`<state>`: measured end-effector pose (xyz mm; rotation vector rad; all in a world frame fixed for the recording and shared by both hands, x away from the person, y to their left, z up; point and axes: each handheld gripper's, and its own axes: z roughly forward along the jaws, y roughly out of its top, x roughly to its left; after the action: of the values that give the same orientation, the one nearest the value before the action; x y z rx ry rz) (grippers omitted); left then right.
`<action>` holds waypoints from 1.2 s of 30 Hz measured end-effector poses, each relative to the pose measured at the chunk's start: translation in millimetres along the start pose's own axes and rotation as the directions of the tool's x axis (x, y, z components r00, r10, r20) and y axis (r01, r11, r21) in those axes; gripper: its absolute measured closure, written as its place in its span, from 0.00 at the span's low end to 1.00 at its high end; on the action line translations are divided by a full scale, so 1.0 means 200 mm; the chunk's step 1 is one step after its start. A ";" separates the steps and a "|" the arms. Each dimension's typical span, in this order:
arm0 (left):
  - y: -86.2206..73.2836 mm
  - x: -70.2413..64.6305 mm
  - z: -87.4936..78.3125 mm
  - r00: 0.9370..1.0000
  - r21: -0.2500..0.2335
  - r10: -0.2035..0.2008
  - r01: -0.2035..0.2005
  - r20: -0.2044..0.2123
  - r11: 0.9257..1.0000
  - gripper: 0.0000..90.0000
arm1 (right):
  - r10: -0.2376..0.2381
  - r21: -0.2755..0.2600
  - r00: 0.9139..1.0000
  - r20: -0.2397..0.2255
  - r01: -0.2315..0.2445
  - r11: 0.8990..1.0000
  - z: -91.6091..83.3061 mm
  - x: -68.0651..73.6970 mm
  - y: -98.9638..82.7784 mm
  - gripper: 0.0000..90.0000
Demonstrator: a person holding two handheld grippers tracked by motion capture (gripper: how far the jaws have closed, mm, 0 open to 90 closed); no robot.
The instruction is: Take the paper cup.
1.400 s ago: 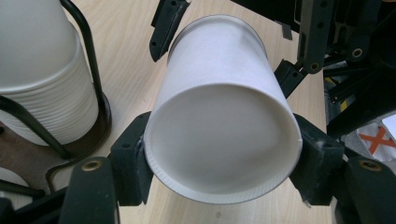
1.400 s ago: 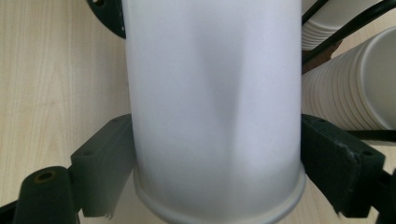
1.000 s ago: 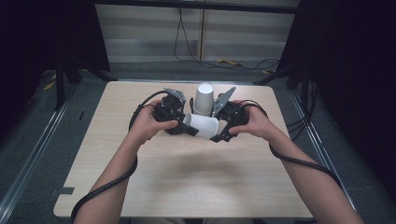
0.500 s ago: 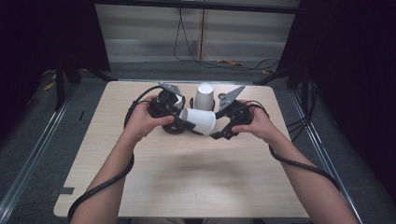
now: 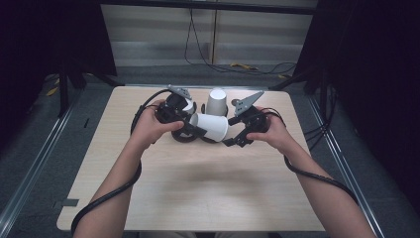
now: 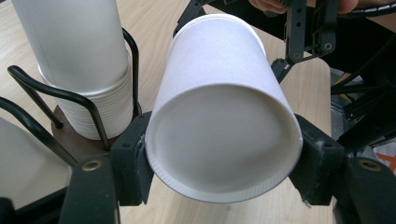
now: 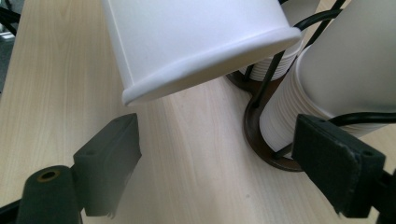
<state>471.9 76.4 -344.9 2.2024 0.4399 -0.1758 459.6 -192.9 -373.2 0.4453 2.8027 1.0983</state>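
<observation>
**Around the work area**

A pale wooden table (image 5: pixel 198 198) stands on grey floor. Beyond its far edge, black cables (image 5: pixel 198 54) trail down a light panelled wall (image 5: pixel 148 29). Metal rails (image 5: pixel 29 168) run along the left and right sides.

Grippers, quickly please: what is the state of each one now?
Left gripper: shut on the white paper cup.
Right gripper: open, holding nothing.

Left gripper (image 6: pixel 223 158) clamps a white paper cup (image 6: pixel 219 112) by its base, lying sideways. Cup stack (image 6: pixel 81 70) in black wire holder (image 6: pixel 56 93) beside it. Right gripper (image 6: pixel 303 32) beyond, apparently near the cup's rim.
</observation>
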 end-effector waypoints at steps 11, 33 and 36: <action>0.01 0.00 0.00 1.000 -0.015 -0.007 0.007 0.008 1.000 0.37 | 0.010 0.004 1.000 -0.012 -0.010 1.000 0.01 -0.01 0.01 0.16; -0.01 0.02 0.02 0.998 -0.042 -0.052 0.054 0.036 0.998 0.37 | 0.002 -0.106 0.998 -0.065 -0.009 0.994 0.00 -0.01 0.02 0.15; -0.02 0.02 0.02 0.998 -0.040 -0.056 0.058 0.037 0.998 0.37 | 0.002 -0.109 0.998 -0.063 -0.009 0.994 0.00 -0.01 0.02 0.15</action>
<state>473.8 75.1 -351.1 2.1444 0.4823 -0.2349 461.9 -190.5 -369.6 0.4156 2.7779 1.2802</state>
